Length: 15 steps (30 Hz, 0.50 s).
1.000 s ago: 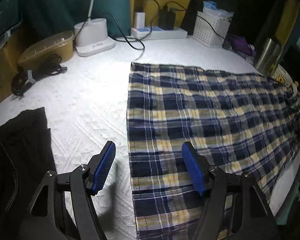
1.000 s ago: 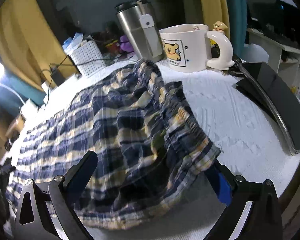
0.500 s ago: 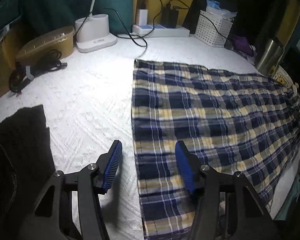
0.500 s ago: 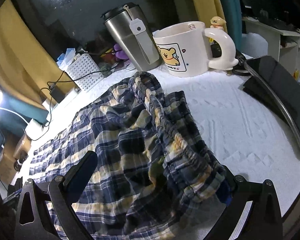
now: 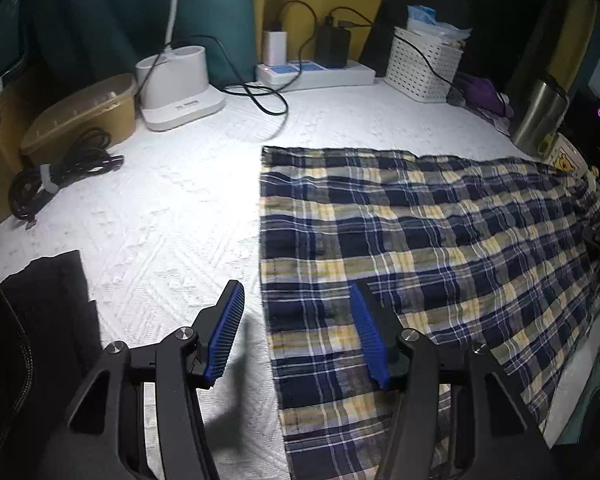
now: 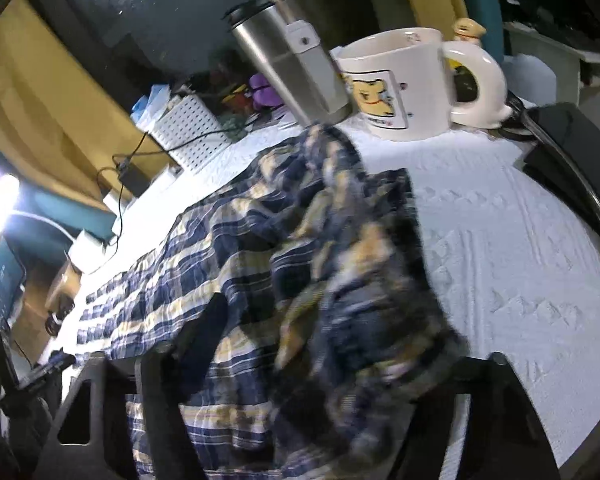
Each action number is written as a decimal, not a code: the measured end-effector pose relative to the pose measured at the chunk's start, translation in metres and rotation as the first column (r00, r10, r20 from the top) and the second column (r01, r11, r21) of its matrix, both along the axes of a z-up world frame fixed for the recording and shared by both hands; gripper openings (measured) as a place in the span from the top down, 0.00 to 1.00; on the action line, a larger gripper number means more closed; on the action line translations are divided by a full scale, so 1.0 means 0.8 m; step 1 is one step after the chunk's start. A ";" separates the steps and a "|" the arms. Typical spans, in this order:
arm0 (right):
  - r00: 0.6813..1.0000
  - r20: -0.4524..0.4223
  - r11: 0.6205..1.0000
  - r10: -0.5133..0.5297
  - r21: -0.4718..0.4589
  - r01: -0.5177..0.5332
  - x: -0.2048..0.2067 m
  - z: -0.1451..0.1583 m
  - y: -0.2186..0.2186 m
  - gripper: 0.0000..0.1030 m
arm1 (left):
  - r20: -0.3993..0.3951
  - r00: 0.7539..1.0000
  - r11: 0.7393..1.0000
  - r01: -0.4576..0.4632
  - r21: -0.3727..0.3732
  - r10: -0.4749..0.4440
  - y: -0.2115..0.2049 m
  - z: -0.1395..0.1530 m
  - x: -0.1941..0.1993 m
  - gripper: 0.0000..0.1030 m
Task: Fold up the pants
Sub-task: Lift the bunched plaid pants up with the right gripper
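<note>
Your left tool (image 5: pixel 297 320) hangs over the near left edge of the pants (image 5: pixel 420 240), and its jaws stand spread: one blue pad over the white table (image 5: pixel 171 216), the other over the plaid cloth, with the hem line running between them. Neither pad presses on the fabric.

The pants lie flat across the right half of the table, hem to the left, waist off to the far right by the steel tumbler (image 5: pixel 540 114).

Over on your right tool (image 6: pixel 332 352), the jaws have just been closing, and the bunched waistband of the pants (image 6: pixel 340 260) sits right between them, raised in a ridge off the table. The picture is smeared there and the right finger is buried under cloth, so you cannot tell whether the pads truly bite on it.

Just beyond that ridge stand the tumbler (image 6: pixel 287 60) and a white mug (image 6: pixel 404 84) with a bear on it, side by side, close to the far end of the waistband.

At the far edge, from your left view: a white basket (image 5: pixel 424 66), a power strip (image 5: pixel 316 74) with plugs in it, a white charging stand (image 5: pixel 179 84), a brown lidded box (image 5: pixel 83 112) and a coiled black cable (image 5: pixel 59 172) at the left.
</note>
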State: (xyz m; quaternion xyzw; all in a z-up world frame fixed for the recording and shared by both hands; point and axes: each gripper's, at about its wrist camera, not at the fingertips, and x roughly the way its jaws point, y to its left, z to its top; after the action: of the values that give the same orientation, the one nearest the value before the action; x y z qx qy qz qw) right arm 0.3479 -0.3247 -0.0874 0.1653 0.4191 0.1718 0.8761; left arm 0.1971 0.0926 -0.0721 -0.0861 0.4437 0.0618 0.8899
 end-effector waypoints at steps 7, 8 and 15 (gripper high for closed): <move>1.000 -0.019 0.998 -0.001 0.065 0.002 0.017 -0.010 0.001 0.84 | 0.020 1.000 1.000 0.006 0.013 -0.006 0.001 0.013 -0.001 0.47; 1.000 -0.009 0.998 0.006 0.064 -0.006 0.017 -0.008 0.003 0.86 | 0.024 1.000 1.000 0.003 0.015 -0.003 0.001 0.015 -0.003 0.47; 0.999 0.046 0.997 0.014 0.071 -0.017 0.012 0.010 -0.008 0.90 | 0.037 0.999 1.000 -0.003 0.019 0.002 -0.004 0.025 -0.012 0.47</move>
State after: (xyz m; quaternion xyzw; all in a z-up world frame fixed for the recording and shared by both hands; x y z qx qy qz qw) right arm 0.3575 -0.3307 -0.0794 0.1893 0.3940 0.1970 0.8776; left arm 0.1878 0.0898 -0.0523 -0.0791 0.4263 0.0654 0.8987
